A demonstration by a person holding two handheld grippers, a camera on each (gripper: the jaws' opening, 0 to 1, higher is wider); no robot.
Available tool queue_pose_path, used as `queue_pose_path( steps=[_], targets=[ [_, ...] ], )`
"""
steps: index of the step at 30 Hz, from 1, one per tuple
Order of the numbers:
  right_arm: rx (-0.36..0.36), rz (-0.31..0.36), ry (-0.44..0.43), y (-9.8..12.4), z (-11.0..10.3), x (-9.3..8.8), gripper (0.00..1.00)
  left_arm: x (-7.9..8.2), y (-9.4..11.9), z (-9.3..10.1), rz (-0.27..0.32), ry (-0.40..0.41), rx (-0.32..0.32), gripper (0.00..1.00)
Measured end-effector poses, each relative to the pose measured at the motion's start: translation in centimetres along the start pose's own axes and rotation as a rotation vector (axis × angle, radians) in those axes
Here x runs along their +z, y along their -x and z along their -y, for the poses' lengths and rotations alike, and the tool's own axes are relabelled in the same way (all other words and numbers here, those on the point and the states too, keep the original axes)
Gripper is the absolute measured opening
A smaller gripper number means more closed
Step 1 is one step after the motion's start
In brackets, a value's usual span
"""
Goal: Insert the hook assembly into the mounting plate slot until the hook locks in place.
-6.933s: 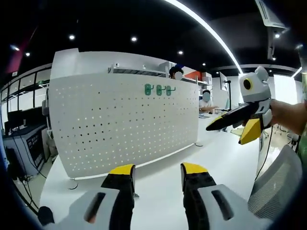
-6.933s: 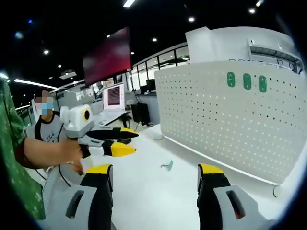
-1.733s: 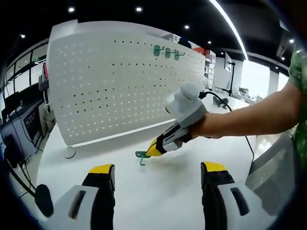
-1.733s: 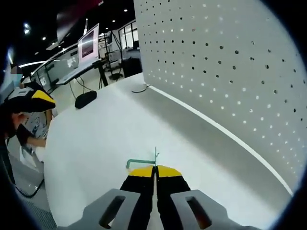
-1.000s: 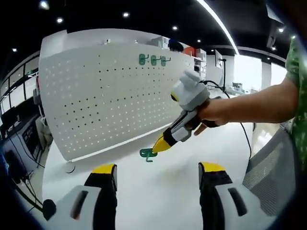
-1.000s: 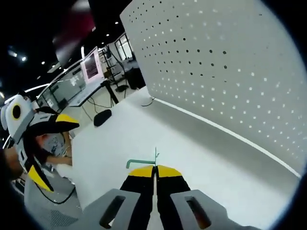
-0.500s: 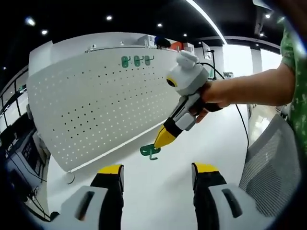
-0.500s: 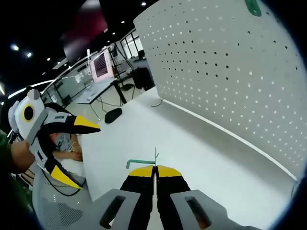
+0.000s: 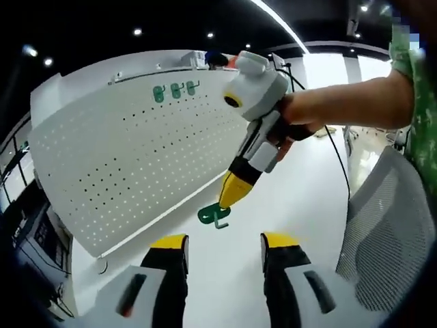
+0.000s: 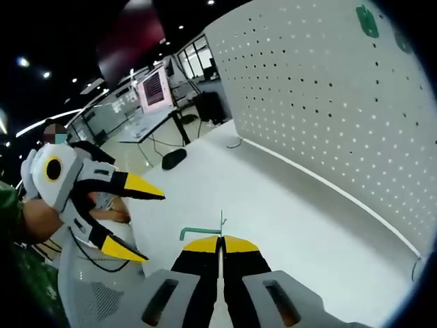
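My right tool (image 10: pixel 220 240) has its jaws pinched tight on the green hook (image 9: pixel 214 216), held up in the air above the white tabletop (image 9: pixel 300 198), well short of the pegboard (image 9: pixel 136 164). In the left gripper view the hook hangs just below the right tool's yellow tips. My left tool (image 9: pixel 222 239) is open w/ nothing in it. Three green hooks (image 9: pixel 175 90) sit in a row near the pegboard's top edge.
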State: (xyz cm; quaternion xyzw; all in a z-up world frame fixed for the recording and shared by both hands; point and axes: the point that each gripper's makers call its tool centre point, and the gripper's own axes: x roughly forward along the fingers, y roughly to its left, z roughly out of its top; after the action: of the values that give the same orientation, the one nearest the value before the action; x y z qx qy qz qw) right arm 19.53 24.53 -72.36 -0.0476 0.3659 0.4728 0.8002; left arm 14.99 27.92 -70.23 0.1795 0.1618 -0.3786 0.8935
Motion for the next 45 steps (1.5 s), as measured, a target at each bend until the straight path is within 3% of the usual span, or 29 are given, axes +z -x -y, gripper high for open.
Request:
queue_pose_path(
  steps=[23,45],
  targets=[
    [0.060,-0.065,0.002,0.1,-2.3,-0.8,0.00,-0.2,-0.4,1.3,-0.004,-0.129,-0.032,0.21],
    [0.090,-0.115,-0.047,0.2,-2.6,-1.6,0.00,-0.3,-0.8,2.2,-0.010,-0.196,-0.074,0.08]
  ],
)
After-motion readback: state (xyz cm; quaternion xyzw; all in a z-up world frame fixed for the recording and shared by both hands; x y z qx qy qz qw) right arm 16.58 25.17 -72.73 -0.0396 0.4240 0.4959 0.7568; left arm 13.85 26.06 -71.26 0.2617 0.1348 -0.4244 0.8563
